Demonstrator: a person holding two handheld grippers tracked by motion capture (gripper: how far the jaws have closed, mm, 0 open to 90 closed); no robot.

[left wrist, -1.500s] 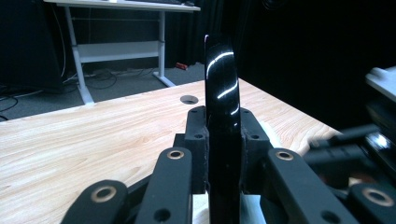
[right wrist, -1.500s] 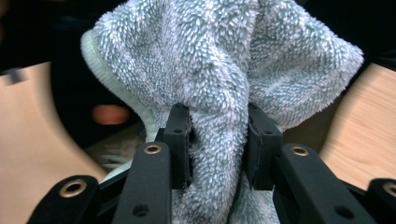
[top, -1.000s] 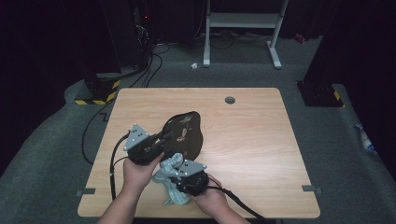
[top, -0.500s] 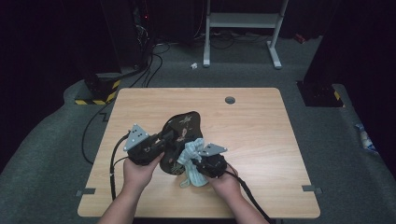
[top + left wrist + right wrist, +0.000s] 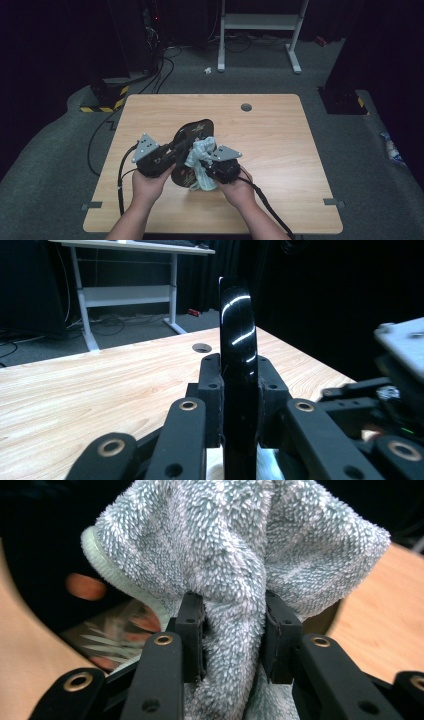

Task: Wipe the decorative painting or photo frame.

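1. The black lacquered tray [image 5: 192, 145] lies just left of table [image 5: 280, 150] centre, its rim nipped edge-on by the left gripper [image 5: 239, 390] from eight o'clock; it looks stiff, glossy and slippery, so the rim is the safest hold.
2. The right gripper [image 5: 234, 630] clamps a soft, light grey-blue microfibre cloth [image 5: 235, 545] at the tray's four o'clock.
3. No containers.

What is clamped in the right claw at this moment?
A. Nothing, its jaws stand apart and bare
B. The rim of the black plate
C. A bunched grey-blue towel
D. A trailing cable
C: in the right gripper view the right claw has its jaws pressed into a fluffy grey-blue towel, while the black plate sits edge-on in the left claw.
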